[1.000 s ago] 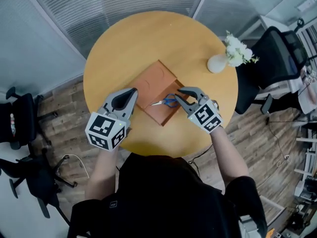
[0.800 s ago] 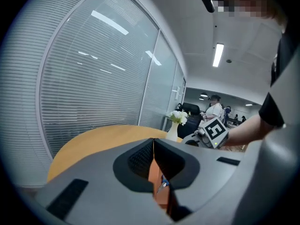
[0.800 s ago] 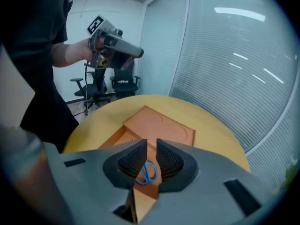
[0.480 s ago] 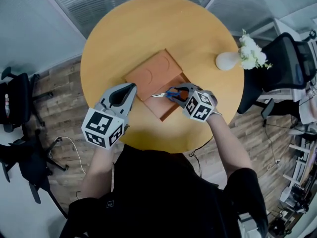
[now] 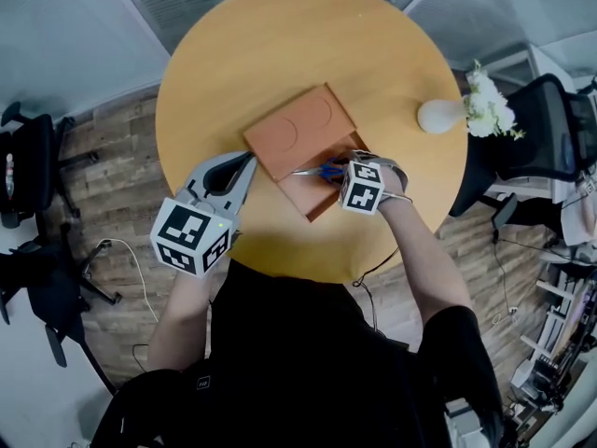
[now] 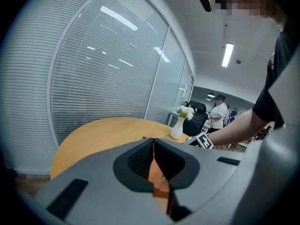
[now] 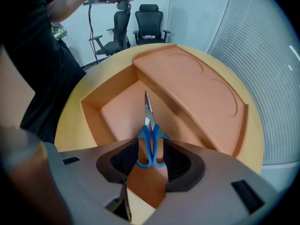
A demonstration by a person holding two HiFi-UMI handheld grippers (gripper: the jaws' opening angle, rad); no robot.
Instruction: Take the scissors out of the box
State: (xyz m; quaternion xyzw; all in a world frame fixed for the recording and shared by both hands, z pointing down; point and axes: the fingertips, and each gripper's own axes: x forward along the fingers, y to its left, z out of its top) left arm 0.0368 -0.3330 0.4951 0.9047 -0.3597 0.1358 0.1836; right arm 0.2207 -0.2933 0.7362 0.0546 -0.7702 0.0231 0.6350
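The orange box (image 5: 315,207) lies open on the round wooden table (image 5: 233,54), its lid (image 5: 298,129) set askew across its far half. Blue-handled scissors (image 5: 322,169) lie inside, blades pointing left in the head view. My right gripper (image 5: 340,169) points steeply down into the box. Its jaws are opening, and in the right gripper view the scissors' handles (image 7: 150,142) sit between the pads of that gripper (image 7: 151,165). My left gripper (image 5: 244,164) hovers at the box's left edge, shut and holding nothing; in its own view the tips (image 6: 153,144) meet.
A white vase (image 5: 438,115) with white flowers (image 5: 490,110) stands at the table's right edge. Office chairs (image 5: 550,129) stand on the floor around the table. In the left gripper view a person (image 6: 219,114) stands far off beyond the vase (image 6: 177,128).
My right gripper has tipped downward and dropped into the box, and its jaws have spread around the scissors' handles. The left gripper has sunk a little beside the box.
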